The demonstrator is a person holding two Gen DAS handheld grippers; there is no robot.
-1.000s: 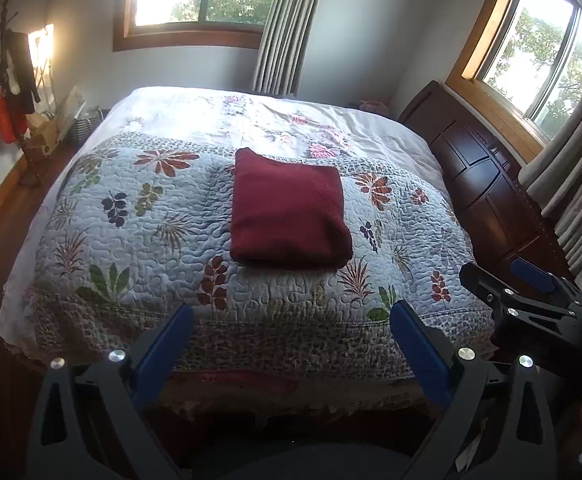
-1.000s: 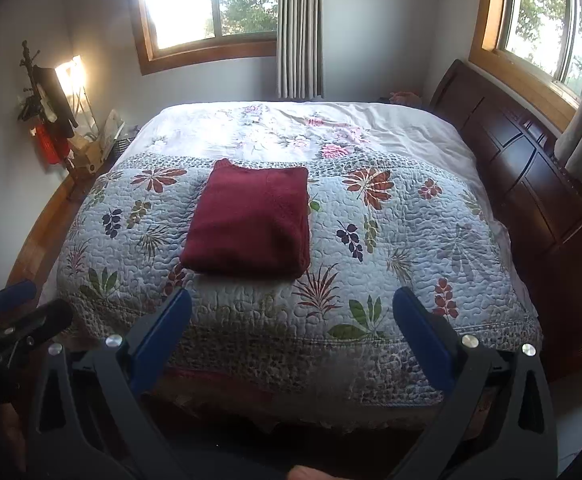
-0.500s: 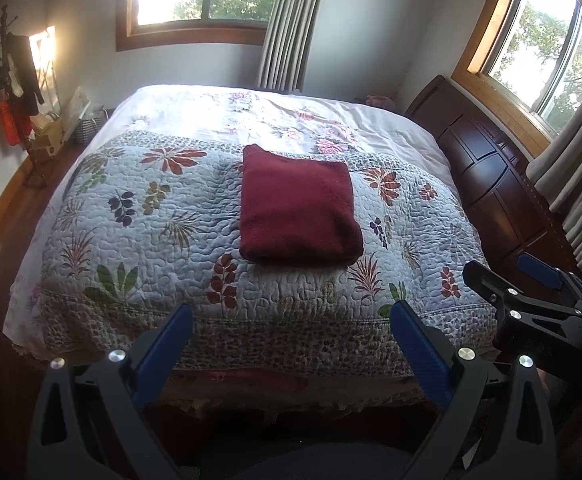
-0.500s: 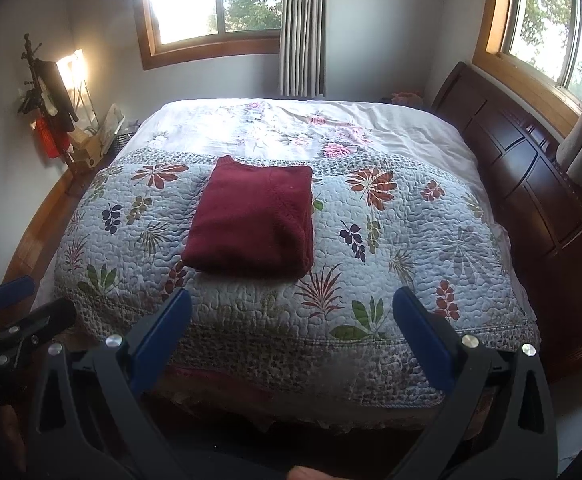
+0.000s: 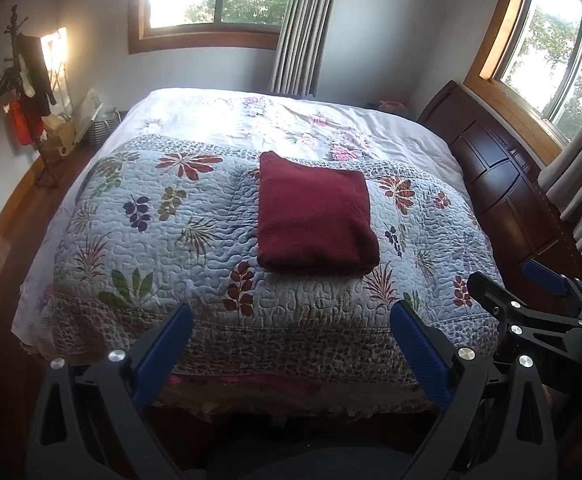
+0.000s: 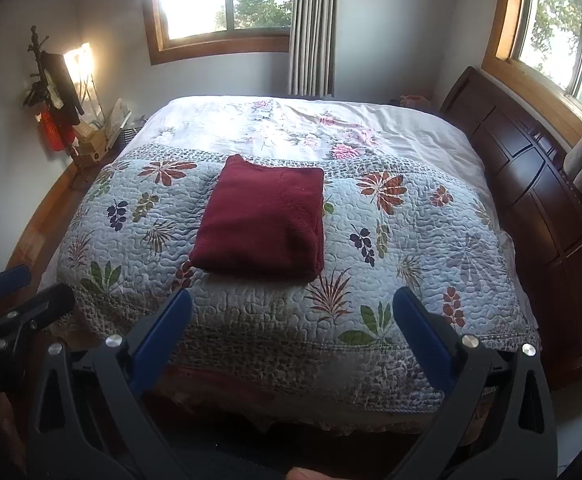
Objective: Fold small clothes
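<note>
Left wrist view: my left gripper (image 5: pixel 289 344) has its jaws released and empty. The maroon garment (image 5: pixel 315 216) lies folded on the quilted bed (image 5: pixel 163 240), long axis running away from me. Right wrist view: my right gripper (image 6: pixel 293 334) is likewise released; folding appears complete, nothing visibly left.

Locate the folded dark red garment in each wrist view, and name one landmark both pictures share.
Left wrist view: folded dark red garment lies right of centre on the floral quilt.
Right wrist view: the garment lies left of centre.
Shared landmark: the grey curtain by the far window.
</note>
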